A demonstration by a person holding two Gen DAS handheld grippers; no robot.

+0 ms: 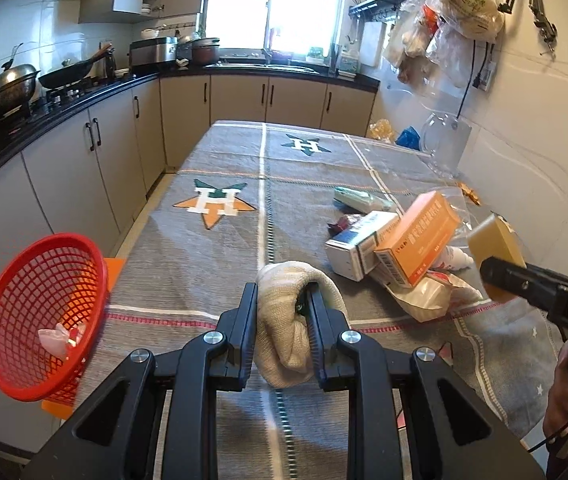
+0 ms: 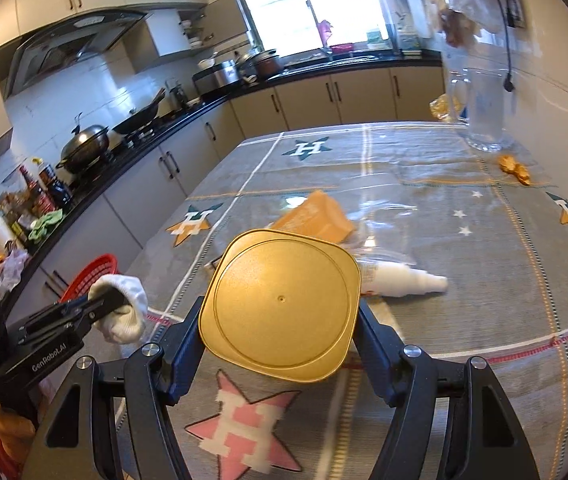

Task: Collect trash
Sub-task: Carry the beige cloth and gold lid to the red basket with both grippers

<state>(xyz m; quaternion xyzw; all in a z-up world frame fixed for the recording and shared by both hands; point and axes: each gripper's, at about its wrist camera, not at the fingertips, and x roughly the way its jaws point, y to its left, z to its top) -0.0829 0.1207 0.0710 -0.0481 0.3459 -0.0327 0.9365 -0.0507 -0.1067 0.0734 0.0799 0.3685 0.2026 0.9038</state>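
Observation:
My left gripper point(image 1: 280, 300) is shut on a cream knitted glove point(image 1: 287, 320) and holds it above the grey tablecloth point(image 1: 188, 264); it also shows in the right wrist view point(image 2: 120, 308). My right gripper point(image 2: 280, 312) is shut on a square gold lid or tin point(image 2: 280, 308), seen at the right in the left wrist view point(image 1: 495, 248). A red mesh basket point(image 1: 44, 312) at the table's left edge holds a pink wrapper point(image 1: 60, 340). A pile with an orange box point(image 1: 419, 240), a white box point(image 1: 359, 244) and a white spray bottle point(image 2: 403, 282) lies between the grippers.
A glass jug point(image 2: 479, 112) stands at the far right of the table, with orange scraps point(image 2: 515, 168) near it. A clear plastic bag point(image 1: 427, 300) lies under the boxes. Kitchen cabinets and a stove with woks point(image 1: 8, 88) run along the left.

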